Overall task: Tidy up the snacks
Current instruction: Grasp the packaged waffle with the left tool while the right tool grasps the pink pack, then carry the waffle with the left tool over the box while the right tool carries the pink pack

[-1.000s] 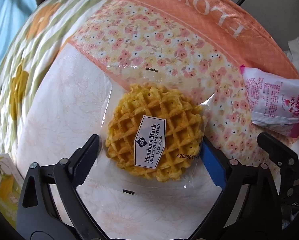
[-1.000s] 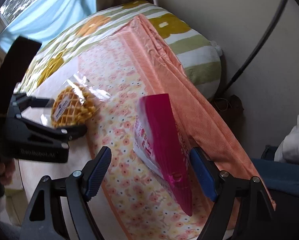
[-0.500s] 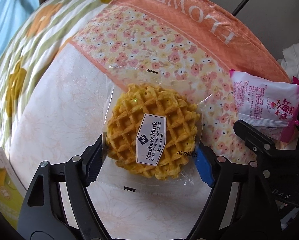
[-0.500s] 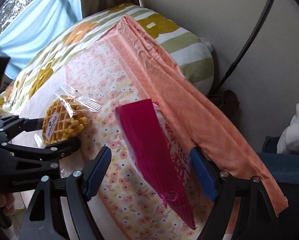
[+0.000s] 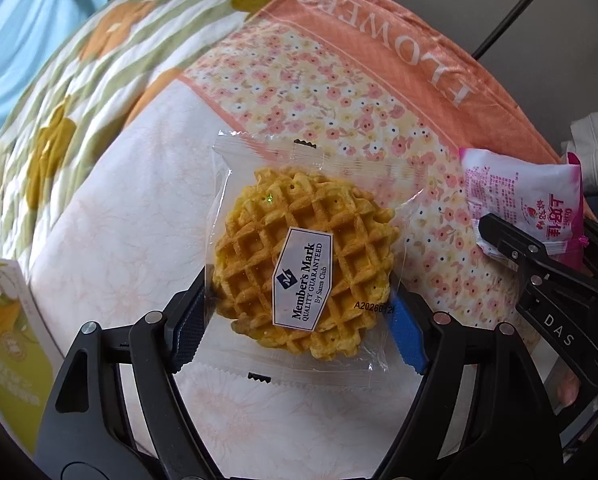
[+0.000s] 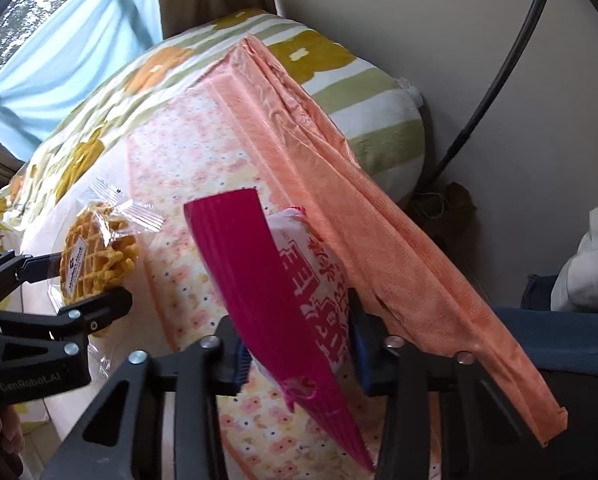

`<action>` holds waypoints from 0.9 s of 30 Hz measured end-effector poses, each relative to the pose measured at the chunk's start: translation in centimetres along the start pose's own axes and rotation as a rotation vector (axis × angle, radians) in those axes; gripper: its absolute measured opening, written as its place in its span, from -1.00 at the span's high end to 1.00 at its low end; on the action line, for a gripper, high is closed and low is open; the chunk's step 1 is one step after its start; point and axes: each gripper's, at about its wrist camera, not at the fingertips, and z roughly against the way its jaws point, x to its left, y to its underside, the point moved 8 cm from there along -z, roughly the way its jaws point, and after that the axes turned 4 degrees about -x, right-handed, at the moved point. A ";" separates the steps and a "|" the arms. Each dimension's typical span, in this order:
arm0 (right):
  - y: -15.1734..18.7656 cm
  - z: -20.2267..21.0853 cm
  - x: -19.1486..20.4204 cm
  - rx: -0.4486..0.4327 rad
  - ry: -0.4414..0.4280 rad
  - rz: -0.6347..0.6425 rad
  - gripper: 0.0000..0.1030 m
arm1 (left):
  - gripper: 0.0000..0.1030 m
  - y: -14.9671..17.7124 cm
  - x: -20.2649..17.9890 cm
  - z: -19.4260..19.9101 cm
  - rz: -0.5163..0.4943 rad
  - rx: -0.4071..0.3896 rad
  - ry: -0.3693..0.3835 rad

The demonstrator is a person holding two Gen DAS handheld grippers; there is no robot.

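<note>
Over the floral cloth (image 5: 307,80), the left gripper (image 5: 299,316) pinches the wrapped waffle (image 5: 303,268) while the right gripper (image 6: 299,356), just closed, clamps the pink snack packet (image 6: 283,288).

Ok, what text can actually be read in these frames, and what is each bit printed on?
"Member's Mark QUALITY GUARANTEED By Sams Club": waffle pack label.
"A2026012", cut off: same wrapper.
"FLOWERS": orange border of the floral cloth.
"DAS": right gripper.
"GenRobot.AI": left gripper.
Pink snack packet: Chinese print, unreadable.
</note>
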 end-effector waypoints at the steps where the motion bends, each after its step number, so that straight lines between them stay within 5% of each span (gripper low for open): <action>1: 0.0 0.3 0.0 -0.004 -0.007 0.005 0.31 | -0.48 0.0 0.1 0.5 0.010 -0.007 -0.002; 16: -3.9 11.4 4.4 -0.171 -0.178 0.240 0.32 | -0.48 0.5 3.1 15.2 0.276 -0.256 -0.071; 27: -4.3 18.4 16.8 -0.251 -0.445 0.484 0.32 | -0.48 8.8 12.0 25.6 0.544 -0.404 -0.194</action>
